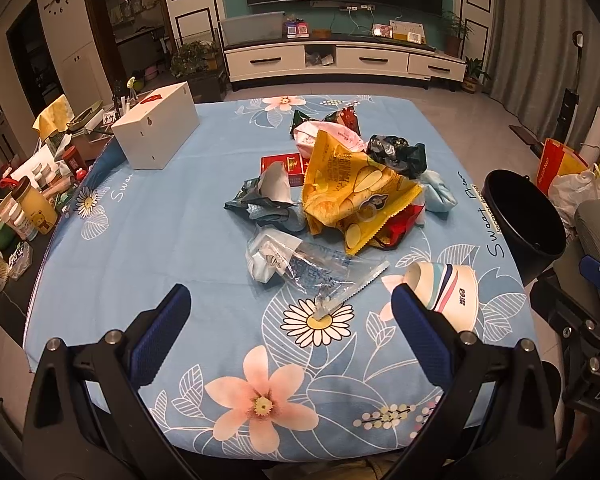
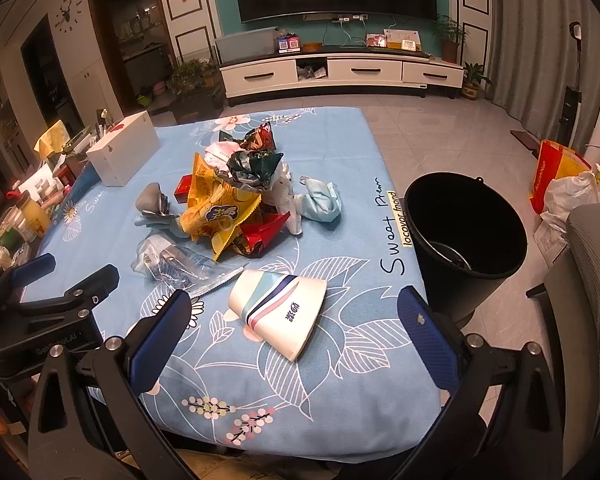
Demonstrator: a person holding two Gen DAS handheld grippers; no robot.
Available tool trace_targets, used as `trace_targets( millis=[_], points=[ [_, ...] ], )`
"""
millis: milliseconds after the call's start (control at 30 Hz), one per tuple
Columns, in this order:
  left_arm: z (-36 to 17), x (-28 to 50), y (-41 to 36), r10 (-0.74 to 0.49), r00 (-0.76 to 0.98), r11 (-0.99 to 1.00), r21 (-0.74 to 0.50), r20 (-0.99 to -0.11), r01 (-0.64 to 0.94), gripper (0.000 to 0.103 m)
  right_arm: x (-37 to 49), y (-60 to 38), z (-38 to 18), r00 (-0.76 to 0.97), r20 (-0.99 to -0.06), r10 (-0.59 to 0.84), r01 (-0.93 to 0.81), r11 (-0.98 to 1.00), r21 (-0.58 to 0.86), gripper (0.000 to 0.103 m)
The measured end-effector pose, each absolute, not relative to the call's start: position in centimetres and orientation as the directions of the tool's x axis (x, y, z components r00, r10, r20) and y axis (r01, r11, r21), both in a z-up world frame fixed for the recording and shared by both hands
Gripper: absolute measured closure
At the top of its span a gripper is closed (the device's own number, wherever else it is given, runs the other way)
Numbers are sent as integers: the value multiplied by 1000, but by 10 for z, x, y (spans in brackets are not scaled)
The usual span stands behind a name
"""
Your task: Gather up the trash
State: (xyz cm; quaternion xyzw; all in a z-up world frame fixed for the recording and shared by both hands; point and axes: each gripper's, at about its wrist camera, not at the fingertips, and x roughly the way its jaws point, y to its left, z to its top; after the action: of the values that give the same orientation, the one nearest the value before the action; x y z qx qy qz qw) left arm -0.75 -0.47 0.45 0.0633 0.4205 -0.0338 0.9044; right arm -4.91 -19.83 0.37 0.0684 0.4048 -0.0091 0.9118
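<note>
Blue floral cloth covers the table in a living room with a television on the far wall. At far left on the cloth stands a white box. Toward the middle lies the trash pile: a yellow chip bag, dark wrappers, a red packet, and a clear plastic bag nearer. A flattened paper cup lies just right of that. Off the table's right edge stands a black bucket; only the right wrist view looks inside, where something round and metallic shows dimly. The left gripper is spread wide with nothing between its jaws, as is the right gripper, whose jaws frame the cup from above without touching it.
</note>
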Motion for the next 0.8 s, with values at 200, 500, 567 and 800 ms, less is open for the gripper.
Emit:
trace_targets(
  millis=[200, 500, 567, 800],
  points=[
    [4, -7, -5, -10, 643, 990, 84, -765, 115, 3, -49, -199, 3, 672, -740, 40, 72, 990, 118, 3],
    [1, -8, -5, -12, 641, 990, 81, -767, 116, 3, -49, -198, 3, 671, -740, 39, 73, 990, 119, 3],
    [1, -7, -5, -11, 641, 990, 82, -768, 115, 3, -49, -198, 3, 671, -740, 40, 73, 990, 119, 3],
    [1, -8, -5, -13, 640, 990, 80, -768, 116, 3, -49, -198, 3, 670, -741, 40, 73, 990, 119, 3]
  ],
)
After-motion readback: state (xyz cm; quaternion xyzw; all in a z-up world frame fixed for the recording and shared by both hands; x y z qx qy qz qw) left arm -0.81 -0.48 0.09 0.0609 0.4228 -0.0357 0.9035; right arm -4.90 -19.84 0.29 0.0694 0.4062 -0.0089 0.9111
